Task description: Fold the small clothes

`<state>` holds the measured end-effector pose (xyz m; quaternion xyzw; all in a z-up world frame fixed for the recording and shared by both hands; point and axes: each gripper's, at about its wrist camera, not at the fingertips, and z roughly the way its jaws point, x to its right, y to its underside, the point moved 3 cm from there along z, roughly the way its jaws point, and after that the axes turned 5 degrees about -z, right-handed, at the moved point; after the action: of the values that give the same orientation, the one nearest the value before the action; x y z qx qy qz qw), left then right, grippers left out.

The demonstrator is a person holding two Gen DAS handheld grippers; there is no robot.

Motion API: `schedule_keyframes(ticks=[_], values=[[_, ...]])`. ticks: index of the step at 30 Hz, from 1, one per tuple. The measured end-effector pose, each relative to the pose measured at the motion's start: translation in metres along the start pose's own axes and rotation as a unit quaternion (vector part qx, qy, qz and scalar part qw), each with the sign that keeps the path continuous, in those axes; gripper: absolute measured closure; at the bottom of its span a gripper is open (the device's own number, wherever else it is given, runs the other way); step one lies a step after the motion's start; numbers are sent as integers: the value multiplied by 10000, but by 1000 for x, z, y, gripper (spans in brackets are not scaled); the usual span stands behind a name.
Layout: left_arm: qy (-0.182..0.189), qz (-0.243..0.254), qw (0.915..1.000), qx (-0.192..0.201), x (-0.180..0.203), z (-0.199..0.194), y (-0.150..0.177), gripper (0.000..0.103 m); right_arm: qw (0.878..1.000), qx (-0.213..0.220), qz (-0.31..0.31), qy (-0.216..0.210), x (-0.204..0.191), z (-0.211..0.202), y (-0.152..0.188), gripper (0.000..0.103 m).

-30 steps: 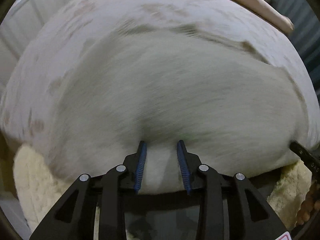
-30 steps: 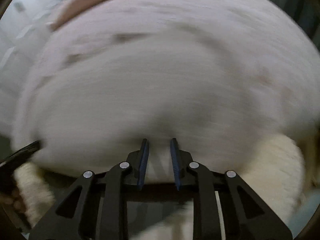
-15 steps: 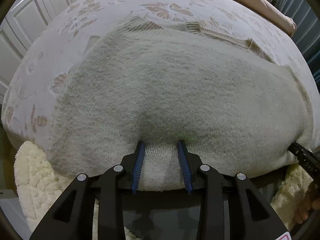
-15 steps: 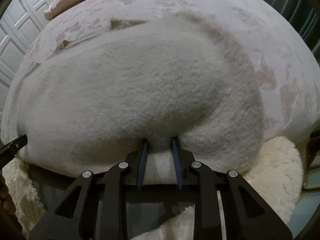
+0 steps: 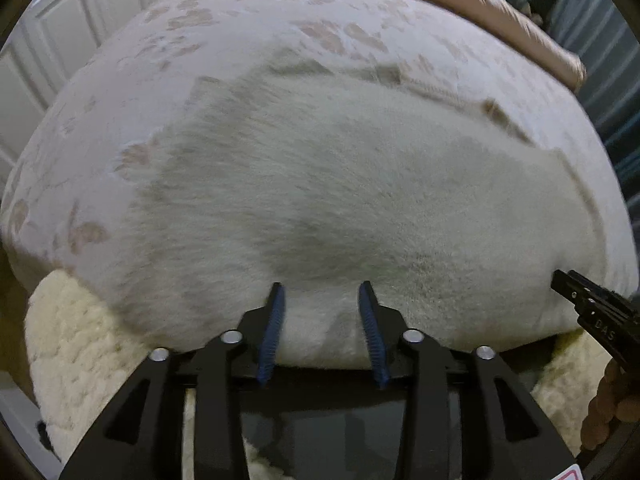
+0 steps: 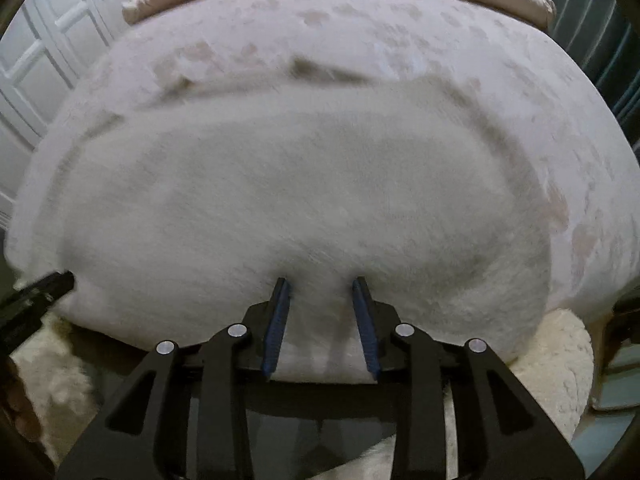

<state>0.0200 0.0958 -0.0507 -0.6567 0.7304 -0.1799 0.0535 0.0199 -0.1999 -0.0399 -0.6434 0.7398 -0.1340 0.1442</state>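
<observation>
While the sweater point(image 5: 340, 184) lies spread on the bed point(image 5: 120, 92), the left gripper point(image 5: 320, 308) and right gripper point(image 6: 320, 304) each pinch its near hem between narrowly parted jaws. If one side lifts faster, the knit may stretch or slip, and the fold would come out crooked.

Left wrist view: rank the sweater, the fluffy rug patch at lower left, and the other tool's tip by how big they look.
1. The sweater, filling most of the frame.
2. The fluffy rug patch, far smaller.
3. The right tool, only its tip showing at the right edge, so its true size is unsure.
</observation>
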Motion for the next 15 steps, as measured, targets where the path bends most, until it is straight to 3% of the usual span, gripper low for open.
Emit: schedule_keyframes(ticks=[2,6,11,15], values=[[-71,-226,9994,237,-14,-13,-5,44,9995,120,50,-300,-10,-10,-12,71],[49,-985,9943,393,-55,-24,-22,36,9977,123,-53,-661,-39,-6,-28,71],[11,-1861,9818,383,-102,-17,-33,35,9967,-46,-290,-752,-74,14,-42,71],[145,-2097,9776,68,-116,6,-34,35,9965,-425,-382,-613,-85,42,-41,70]])
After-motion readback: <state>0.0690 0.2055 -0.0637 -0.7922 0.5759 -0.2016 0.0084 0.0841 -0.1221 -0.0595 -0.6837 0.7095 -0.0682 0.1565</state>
